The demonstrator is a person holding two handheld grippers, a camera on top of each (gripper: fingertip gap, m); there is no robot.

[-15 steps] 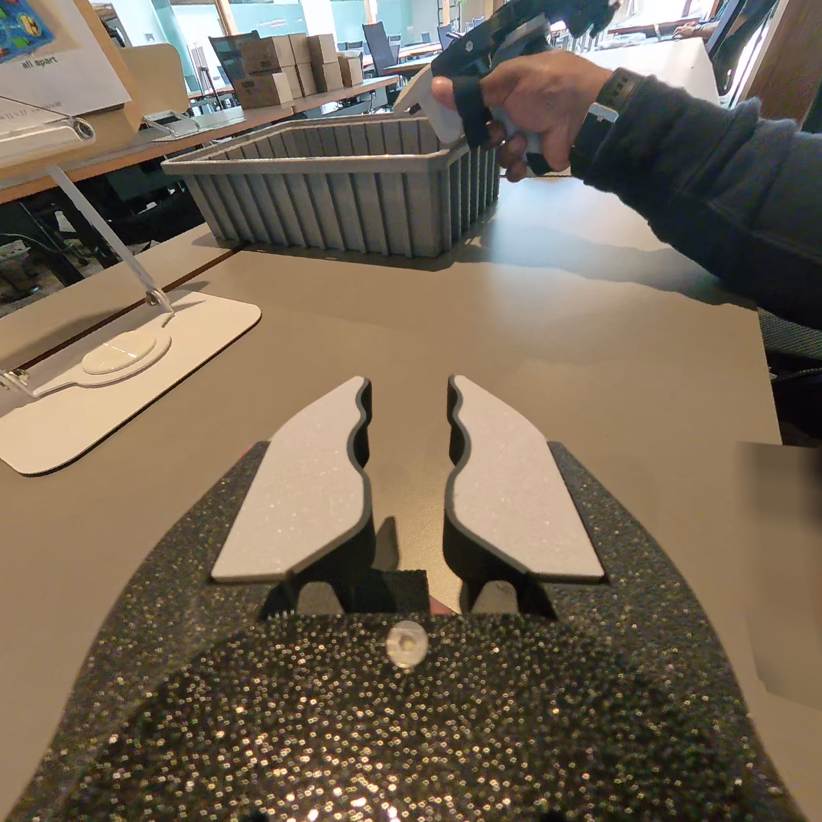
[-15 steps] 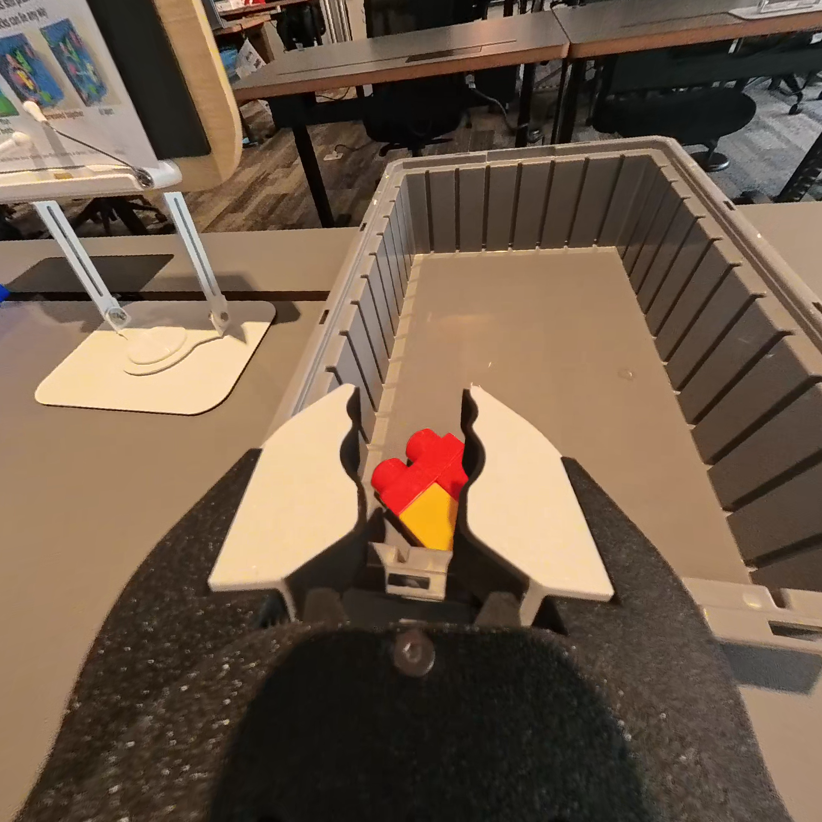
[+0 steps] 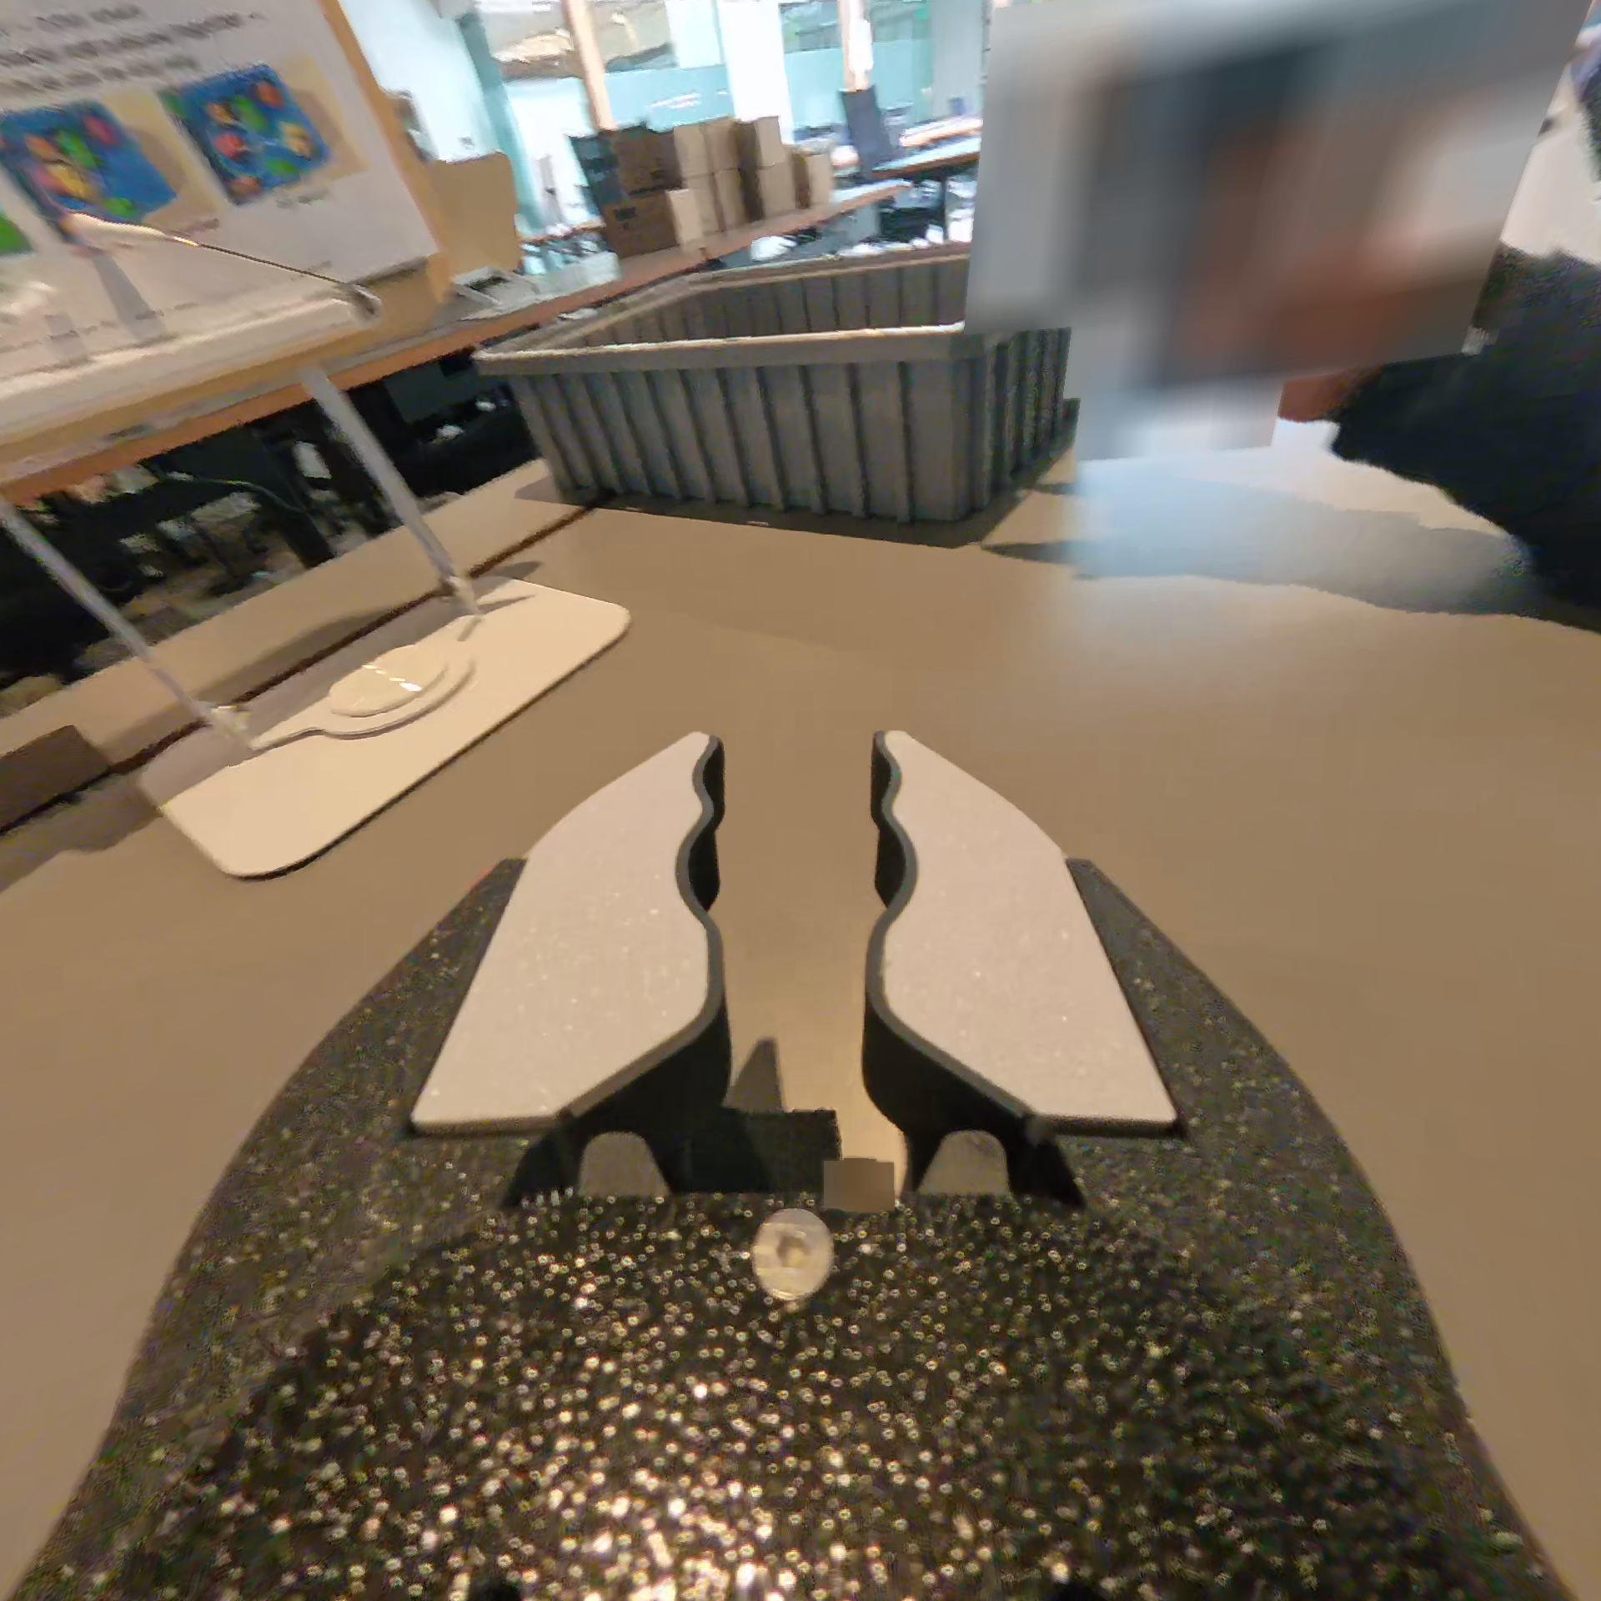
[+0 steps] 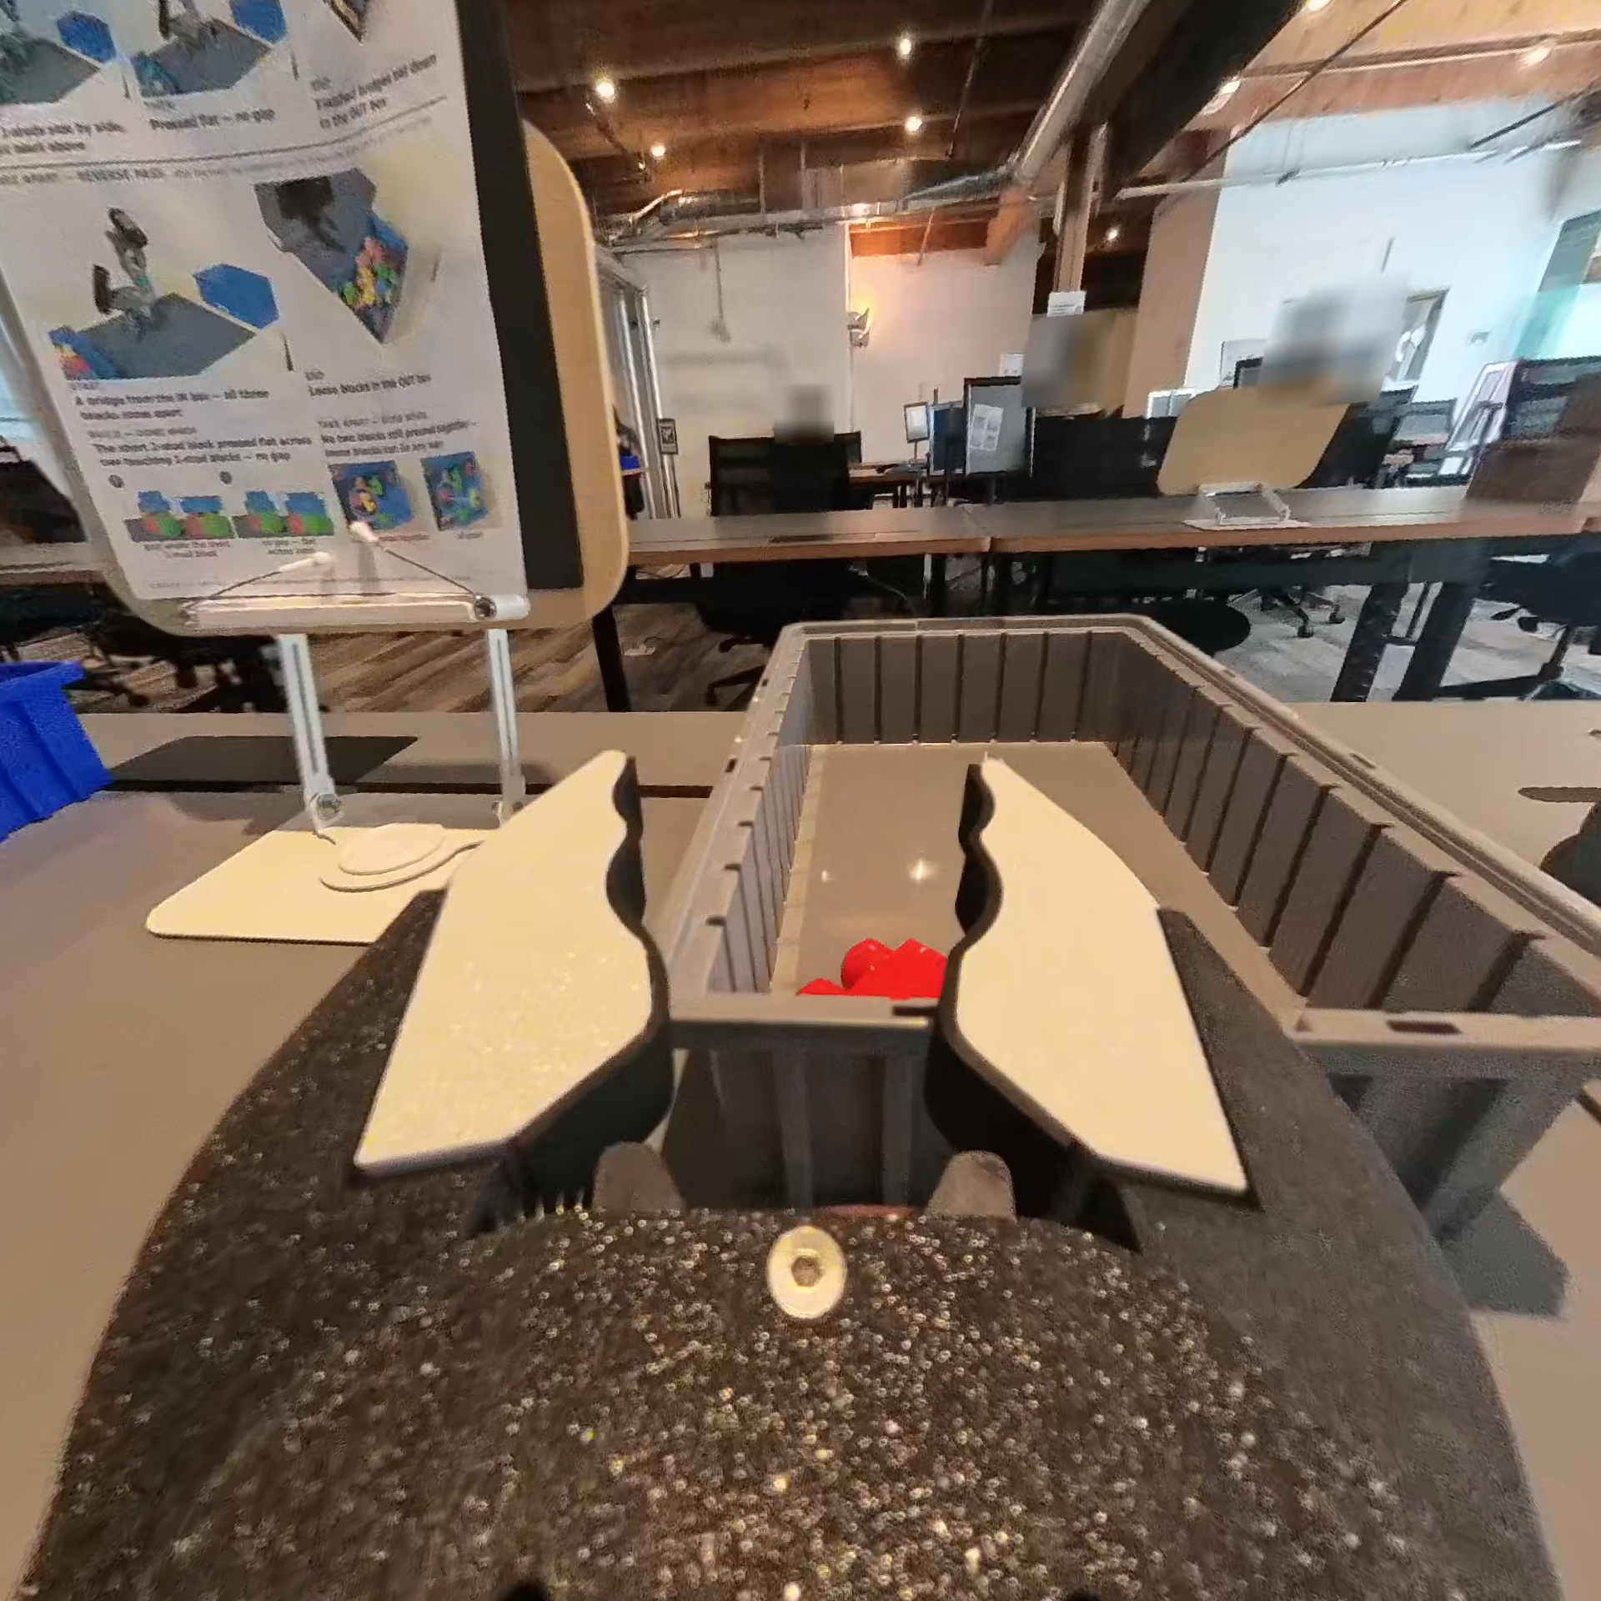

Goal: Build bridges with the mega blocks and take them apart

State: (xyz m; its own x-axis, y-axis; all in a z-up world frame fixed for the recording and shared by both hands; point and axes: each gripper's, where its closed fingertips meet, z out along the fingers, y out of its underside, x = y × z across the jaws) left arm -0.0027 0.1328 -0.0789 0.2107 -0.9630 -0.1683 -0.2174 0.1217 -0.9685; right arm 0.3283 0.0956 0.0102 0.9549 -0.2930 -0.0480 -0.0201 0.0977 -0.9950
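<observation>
Grey bin [image 4: 1351,875] holds red block [image 4: 884,969] beyond parted right hand-held gripper [image 4: 801,780].

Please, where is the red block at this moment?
In the right wrist view the red block lies on the floor of the grey bin, just behind its near wall, between the open fingers of the right claw, which does not hold it.

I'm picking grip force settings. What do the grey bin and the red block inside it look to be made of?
The grey bin looks like moulded hard plastic with a matte finish: evenly ribbed walls and a slotted rim suggest it. The red block seems glossy, smooth plastic, with rounded studs and saturated colour; only its top shows above the bin's near wall. Both appear rigid, though that can't be confirmed by sight.
</observation>
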